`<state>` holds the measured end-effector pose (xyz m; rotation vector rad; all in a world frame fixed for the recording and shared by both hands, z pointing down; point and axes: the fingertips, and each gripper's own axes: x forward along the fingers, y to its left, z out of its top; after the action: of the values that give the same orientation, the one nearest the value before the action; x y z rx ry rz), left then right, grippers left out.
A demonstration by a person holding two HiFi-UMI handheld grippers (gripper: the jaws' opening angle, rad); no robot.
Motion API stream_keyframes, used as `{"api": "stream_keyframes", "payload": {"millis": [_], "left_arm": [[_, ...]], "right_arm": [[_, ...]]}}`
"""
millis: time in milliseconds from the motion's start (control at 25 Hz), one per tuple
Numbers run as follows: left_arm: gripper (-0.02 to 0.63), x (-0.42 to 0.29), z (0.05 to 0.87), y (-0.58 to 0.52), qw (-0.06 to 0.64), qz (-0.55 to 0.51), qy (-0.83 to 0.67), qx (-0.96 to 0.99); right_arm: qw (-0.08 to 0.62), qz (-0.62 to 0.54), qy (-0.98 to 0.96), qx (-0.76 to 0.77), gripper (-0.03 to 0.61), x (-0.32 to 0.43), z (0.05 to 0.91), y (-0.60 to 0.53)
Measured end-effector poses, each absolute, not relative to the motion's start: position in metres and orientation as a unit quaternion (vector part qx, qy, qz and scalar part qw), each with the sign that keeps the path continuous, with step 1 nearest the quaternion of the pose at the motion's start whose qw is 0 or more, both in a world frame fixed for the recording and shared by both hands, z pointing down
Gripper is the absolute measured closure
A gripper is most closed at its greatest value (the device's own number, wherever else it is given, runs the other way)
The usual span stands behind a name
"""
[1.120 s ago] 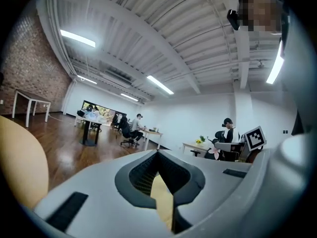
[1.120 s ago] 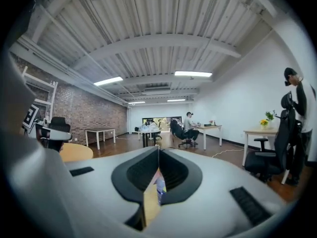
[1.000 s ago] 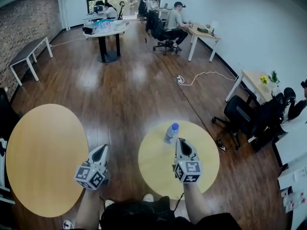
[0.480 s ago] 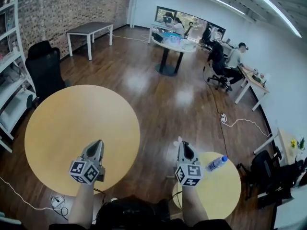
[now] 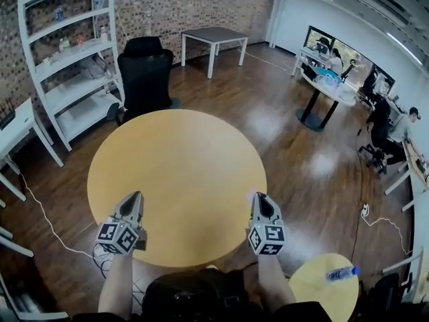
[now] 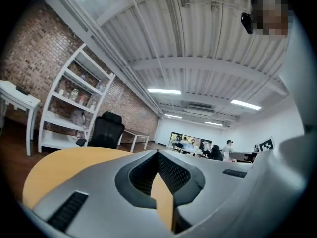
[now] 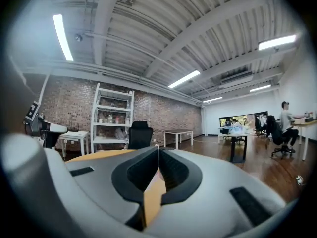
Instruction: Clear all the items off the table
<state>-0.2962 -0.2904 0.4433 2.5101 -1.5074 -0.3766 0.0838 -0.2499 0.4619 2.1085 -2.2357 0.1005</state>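
Note:
A large round yellow table (image 5: 177, 173) stands in front of me with its top bare. My left gripper (image 5: 136, 198) hovers over its near left edge and my right gripper (image 5: 261, 196) over its near right edge. Both are shut with nothing between the jaws. In the left gripper view the left gripper (image 6: 158, 153) has its tips meeting over the yellow top (image 6: 64, 165). The right gripper view shows the right gripper (image 7: 158, 158) the same way. A clear water bottle with a blue cap (image 5: 342, 272) lies on a small round yellow table (image 5: 315, 288) at the lower right, behind my right arm.
A black office chair (image 5: 146, 72) stands just beyond the big table, with white shelving (image 5: 70, 66) to its left and a white desk (image 5: 13, 133) at the left edge. A cable (image 5: 43, 210) trails on the floor. People sit at far desks (image 5: 328, 86).
The view has swung left: the big table moved from the left side to straight ahead, and the small table with the bottle slid to the lower right. Both grippers stayed shut.

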Motion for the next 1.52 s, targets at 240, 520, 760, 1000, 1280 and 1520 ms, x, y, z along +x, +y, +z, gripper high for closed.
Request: {"api": "stream_keyframes", "payload": {"millis": [240,520,760,1000,1280,1520], "left_arm": [[0.612,-0.349,0.468,-0.274,0.108,-0.118,-0.596,0.787],[0.612,-0.412,0.468,-0.228,0.095,-0.096,-0.686,0.715],[0.612,-0.454,0.488,-0.181,0.109,-0.087,-0.742,0.656],[0.612,-0.467,0.514,-0.154,0.141,-0.094,-0.760,0.628],[0.612,-0.479,0.567,-0.117,0.204,-0.067,-0.806,0.551],[0.612,-0.487,0.578,-0.105,0.219,-0.078,-0.810,0.539]], "right_arm": [[0.059,0.047,-0.801,0.593,0.574,0.019,0.475,-0.330],[0.088,0.045,-0.881,0.463,0.574,-0.099,0.484,-0.388],[0.122,0.047,-0.923,0.363,0.574,-0.197,0.515,-0.381],[0.177,0.063,-0.938,0.291,0.574,-0.257,0.566,-0.368],[0.250,0.081,-0.937,0.231,0.574,-0.291,0.641,-0.346],[0.277,0.083,-0.929,0.232,0.574,-0.301,0.675,-0.348]]}}
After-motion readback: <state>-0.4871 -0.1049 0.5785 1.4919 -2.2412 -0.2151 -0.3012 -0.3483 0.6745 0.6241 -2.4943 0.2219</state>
